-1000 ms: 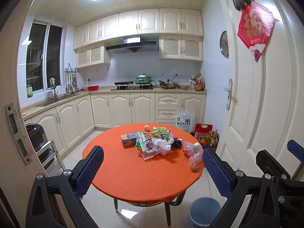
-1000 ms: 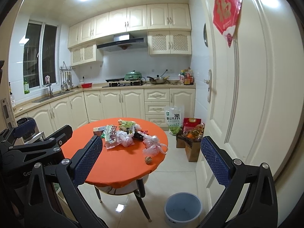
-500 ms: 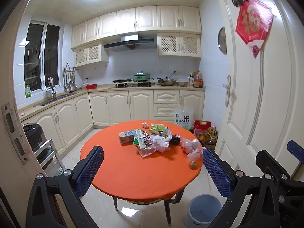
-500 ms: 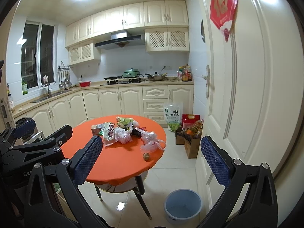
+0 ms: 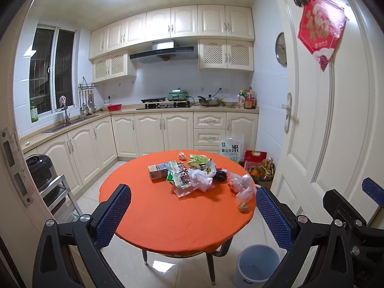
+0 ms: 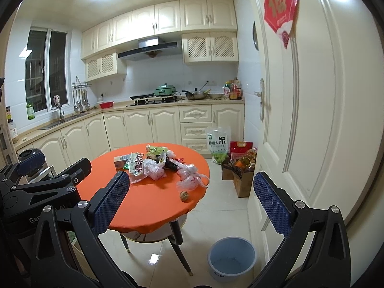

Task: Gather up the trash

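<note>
A round table with an orange cloth [image 5: 156,218] [image 6: 148,206] carries a heap of trash: a small carton [image 5: 157,171], snack wrappers [image 5: 181,176] [image 6: 137,165], clear plastic bags [image 5: 241,184] [image 6: 190,178] and a small brown lump [image 5: 243,207] [image 6: 184,196]. A blue-grey bin [image 5: 258,265] [image 6: 231,255] stands on the floor by the table's near right side. My left gripper [image 5: 193,214] and right gripper [image 6: 192,204] are both open and empty, held well short of the table.
A white door [image 5: 331,120] stands close on the right. A rice bag [image 6: 218,144] and boxes of groceries [image 6: 242,168] sit on the floor beyond the table. Cream cabinets [image 5: 148,132] line the back and left walls. A metal rack [image 5: 60,192] stands at left.
Both views have shifted slightly; the table and bin sit a little lower and closer in frame. Both grippers stay open and empty.
</note>
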`<state>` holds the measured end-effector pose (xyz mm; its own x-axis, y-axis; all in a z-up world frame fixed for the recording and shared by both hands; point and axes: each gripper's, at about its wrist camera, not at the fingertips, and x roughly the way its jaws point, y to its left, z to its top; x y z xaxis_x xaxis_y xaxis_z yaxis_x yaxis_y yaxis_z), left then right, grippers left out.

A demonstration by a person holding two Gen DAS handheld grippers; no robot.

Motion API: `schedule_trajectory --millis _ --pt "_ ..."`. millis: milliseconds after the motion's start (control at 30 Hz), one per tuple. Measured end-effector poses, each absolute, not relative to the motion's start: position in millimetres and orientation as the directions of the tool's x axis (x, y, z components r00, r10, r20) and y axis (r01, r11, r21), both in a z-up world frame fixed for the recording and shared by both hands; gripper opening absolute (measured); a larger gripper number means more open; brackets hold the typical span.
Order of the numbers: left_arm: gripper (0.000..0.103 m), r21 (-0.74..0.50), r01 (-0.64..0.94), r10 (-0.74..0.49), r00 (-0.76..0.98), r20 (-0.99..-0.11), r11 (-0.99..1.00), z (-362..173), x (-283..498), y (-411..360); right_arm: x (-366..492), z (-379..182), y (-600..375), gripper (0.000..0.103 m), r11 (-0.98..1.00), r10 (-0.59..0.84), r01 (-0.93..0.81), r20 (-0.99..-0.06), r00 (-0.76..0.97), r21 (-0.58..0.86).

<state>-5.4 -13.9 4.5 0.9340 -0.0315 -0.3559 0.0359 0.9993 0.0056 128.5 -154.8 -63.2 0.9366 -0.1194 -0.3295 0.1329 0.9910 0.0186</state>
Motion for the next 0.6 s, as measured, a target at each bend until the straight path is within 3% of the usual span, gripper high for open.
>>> schedule_trajectory --millis 600 --pt "0.102 0.003 0.034 -0.031 0.933 -0.359 0.999 3.1 2.4 -12.2 134.5 -66.2 -152.7 0.103 0.992 -0.116 0.128 -0.333 0.936 0.014"
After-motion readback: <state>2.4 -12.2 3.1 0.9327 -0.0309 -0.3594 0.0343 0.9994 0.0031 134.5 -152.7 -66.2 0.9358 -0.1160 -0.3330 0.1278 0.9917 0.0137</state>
